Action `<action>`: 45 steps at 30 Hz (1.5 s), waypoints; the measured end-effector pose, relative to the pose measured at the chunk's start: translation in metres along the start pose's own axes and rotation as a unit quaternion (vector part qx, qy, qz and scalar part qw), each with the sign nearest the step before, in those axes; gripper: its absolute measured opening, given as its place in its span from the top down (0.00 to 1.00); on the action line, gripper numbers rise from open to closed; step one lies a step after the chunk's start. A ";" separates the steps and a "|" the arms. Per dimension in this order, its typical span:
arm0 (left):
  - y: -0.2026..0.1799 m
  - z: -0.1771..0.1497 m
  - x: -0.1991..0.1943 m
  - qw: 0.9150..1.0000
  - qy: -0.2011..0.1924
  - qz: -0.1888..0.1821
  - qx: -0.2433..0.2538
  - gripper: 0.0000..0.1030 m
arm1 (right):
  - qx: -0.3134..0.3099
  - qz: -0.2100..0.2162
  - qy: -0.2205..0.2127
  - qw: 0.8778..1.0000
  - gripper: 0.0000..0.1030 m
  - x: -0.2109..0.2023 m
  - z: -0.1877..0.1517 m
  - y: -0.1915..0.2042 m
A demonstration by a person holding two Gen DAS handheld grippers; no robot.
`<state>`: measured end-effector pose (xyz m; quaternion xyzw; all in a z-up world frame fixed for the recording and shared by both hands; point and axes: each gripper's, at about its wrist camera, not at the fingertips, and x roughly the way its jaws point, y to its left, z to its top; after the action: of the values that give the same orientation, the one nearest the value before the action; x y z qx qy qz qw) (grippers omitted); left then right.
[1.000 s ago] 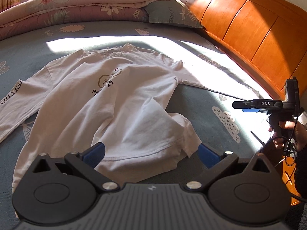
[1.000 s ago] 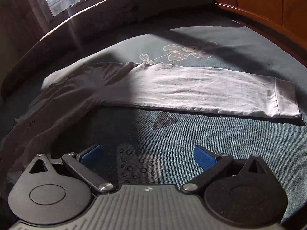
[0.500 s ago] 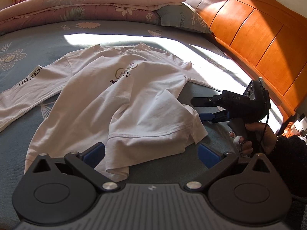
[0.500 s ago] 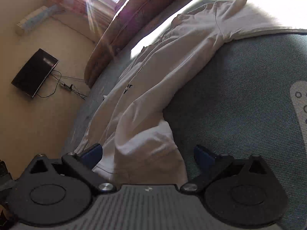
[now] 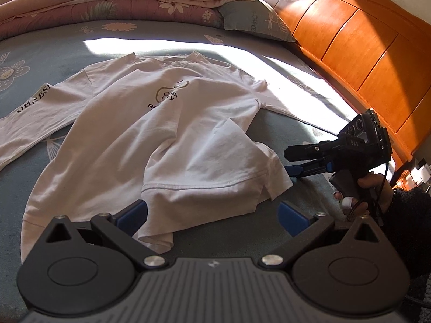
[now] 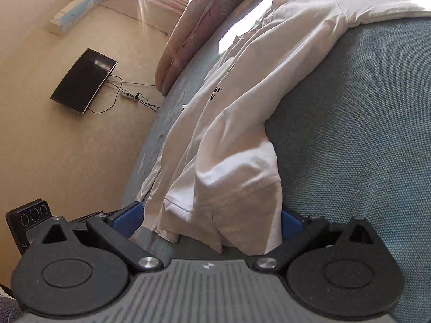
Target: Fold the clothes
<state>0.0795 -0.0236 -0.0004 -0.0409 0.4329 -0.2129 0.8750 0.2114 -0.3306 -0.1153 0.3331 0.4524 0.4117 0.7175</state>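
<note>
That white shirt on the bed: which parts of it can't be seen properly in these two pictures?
- Left sleeve's end: left wrist view, cut off by the frame's left edge; the white shirt runs out of frame.
- Chest print: both views, folds cover some letters.
- Right sleeve's end: left wrist view, washed out by sun glare.
- Hem corner: right wrist view, hidden behind the right gripper.

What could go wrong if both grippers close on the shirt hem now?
1. The hem is bunched and doubled over, so the right gripper may pinch several layers and drag the shirt crooked.
2. The left gripper straddles only the folded corner, so its grip could slip.
3. The left sleeve lies spread out and could trail.
</note>
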 end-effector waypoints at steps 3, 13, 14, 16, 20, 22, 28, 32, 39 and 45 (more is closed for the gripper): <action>-0.001 -0.001 0.001 1.000 0.003 -0.006 0.001 0.01 | 0.028 0.007 -0.014 0.999 0.00 0.010 0.018 -0.006; 0.005 0.000 0.010 1.000 0.011 -0.012 -0.009 0.01 | 0.035 0.033 0.013 0.999 0.00 0.003 0.001 -0.008; 0.005 0.001 0.011 1.000 0.012 -0.013 -0.009 0.01 | 0.036 0.030 0.011 0.999 0.01 0.000 0.000 -0.011; 0.005 0.001 0.013 1.000 0.014 -0.015 -0.008 0.01 | 0.038 0.024 0.006 0.999 0.06 -0.007 -0.003 -0.018; 0.003 -0.001 0.014 1.000 0.018 -0.020 -0.004 0.01 | 0.054 0.018 -0.006 0.998 0.77 -0.020 -0.008 -0.035; 0.003 -0.002 0.015 1.000 0.019 -0.018 -0.004 0.01 | 0.094 0.033 -0.019 0.995 0.95 -0.024 -0.011 -0.055; 0.006 -0.001 0.014 1.000 0.018 -0.011 -0.008 0.01 | 0.068 -0.035 -0.019 0.997 0.93 -0.024 -0.013 -0.037; 0.006 -0.001 0.012 1.000 0.017 -0.014 -0.006 0.01 | 0.048 -0.073 -0.034 0.996 0.91 -0.040 -0.024 -0.016; 0.004 -0.001 0.017 1.000 0.022 -0.016 -0.003 0.01 | 0.041 -0.104 -0.094 0.989 0.91 -0.110 -0.047 0.004; -0.002 -0.002 0.019 0.999 0.025 -0.020 0.004 0.01 | 0.026 -0.145 -0.114 0.982 0.92 -0.137 -0.058 0.019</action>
<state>0.0875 -0.0325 -0.0151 -0.0403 0.4530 -0.2329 0.8596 0.1180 -0.4387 -0.0689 0.3273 0.4219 0.2506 0.8075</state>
